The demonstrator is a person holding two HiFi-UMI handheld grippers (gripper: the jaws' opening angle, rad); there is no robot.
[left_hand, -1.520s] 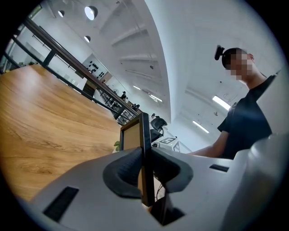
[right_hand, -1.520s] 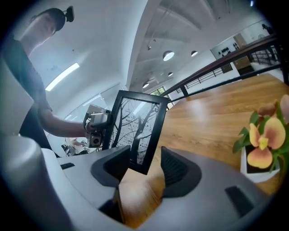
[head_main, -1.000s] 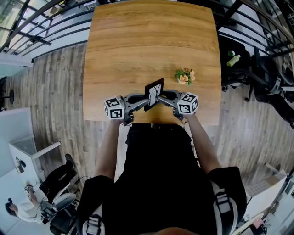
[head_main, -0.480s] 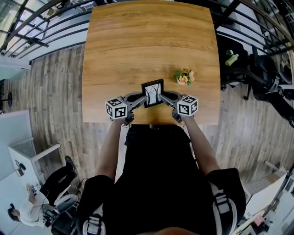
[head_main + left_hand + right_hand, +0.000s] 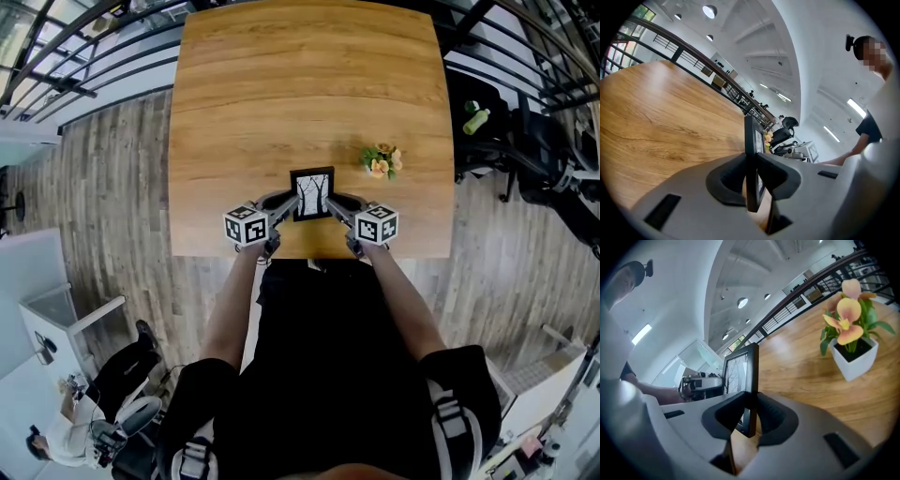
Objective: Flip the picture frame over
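At the wooden table (image 5: 300,94), pinching the stiff, light, probably glass-fronted picture frame (image 5: 311,194) by its side edges between left gripper (image 5: 289,204), just easing, and right gripper (image 5: 335,203), just tightening.

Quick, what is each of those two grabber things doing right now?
Left gripper: closed on the picture frame at its left edge, jaws just eased slightly.
Right gripper: jaws just closed further, now clamped on the frame's right edge.

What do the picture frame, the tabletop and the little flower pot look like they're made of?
The picture frame: dark matte border, plastic or painted wood, can't tell. The tabletop: wood or wood-look laminate, visible grain, light sheen. The flower pot: plain smooth white, ceramic or plastic.
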